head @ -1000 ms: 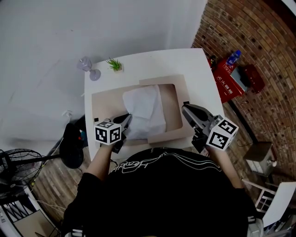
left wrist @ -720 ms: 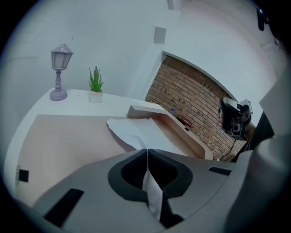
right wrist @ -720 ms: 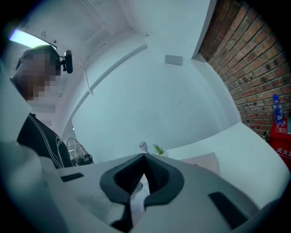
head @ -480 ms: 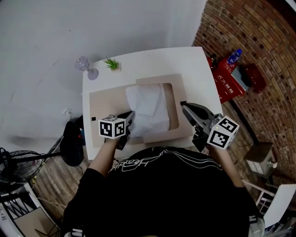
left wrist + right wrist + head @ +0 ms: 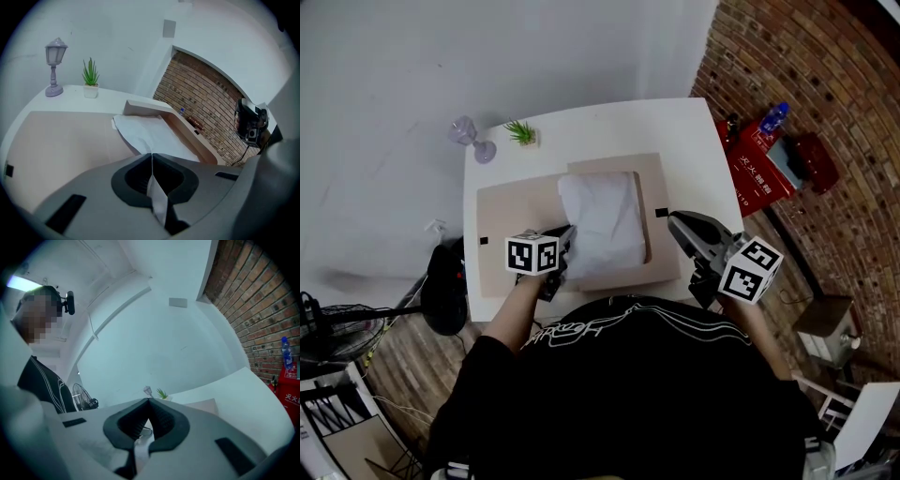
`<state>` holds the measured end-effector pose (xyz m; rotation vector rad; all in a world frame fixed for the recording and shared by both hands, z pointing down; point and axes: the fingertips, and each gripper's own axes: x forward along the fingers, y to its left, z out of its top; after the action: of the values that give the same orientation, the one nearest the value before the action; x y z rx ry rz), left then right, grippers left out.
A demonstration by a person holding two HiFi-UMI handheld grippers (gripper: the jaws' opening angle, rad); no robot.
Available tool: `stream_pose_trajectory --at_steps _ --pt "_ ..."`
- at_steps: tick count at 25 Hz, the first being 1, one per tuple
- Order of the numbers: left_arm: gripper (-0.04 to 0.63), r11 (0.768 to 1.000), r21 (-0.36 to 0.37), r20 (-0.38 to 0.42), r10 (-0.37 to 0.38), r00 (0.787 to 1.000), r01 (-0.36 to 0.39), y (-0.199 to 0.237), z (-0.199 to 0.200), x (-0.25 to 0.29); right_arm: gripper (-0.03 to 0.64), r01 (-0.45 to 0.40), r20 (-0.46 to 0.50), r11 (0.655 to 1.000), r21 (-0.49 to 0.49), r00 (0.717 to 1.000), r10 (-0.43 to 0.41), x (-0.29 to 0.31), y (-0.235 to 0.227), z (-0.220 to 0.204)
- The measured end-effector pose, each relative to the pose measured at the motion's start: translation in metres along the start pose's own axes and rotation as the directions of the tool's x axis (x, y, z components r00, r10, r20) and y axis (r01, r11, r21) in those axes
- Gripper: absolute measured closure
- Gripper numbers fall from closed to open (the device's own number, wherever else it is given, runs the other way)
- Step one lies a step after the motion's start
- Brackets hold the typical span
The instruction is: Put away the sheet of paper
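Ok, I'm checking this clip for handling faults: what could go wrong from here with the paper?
1. The left gripper is shut on just one edge of the sheet of paper, which bows upward; a pull might crease or tear it.
2. The right gripper is shut on nothing, off to the side, so nothing seems to pin the tan folder; it may slide along.
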<state>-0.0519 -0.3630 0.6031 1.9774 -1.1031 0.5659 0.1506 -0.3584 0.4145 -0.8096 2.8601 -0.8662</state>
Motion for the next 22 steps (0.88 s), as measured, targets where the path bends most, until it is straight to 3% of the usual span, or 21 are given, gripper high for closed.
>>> stream_pose_trajectory --at_steps 18,22 --pt "0.558 0.999 -0.006 -0.034 0.032 0.999 -0.033 -0.025 0.003 0.027 0.615 -0.087 -0.038 0.996 -0.020 0.996 0.087 -0.003 -0.010 -0.006" --pt "0.548 0.999 -0.046 -0.025 0.015 1.000 -0.016 -0.024 0.003 0.022 0.615 -0.101 -0.051 0.994 -0.035 0.994 0.099 0.005 -0.002 -0.008"
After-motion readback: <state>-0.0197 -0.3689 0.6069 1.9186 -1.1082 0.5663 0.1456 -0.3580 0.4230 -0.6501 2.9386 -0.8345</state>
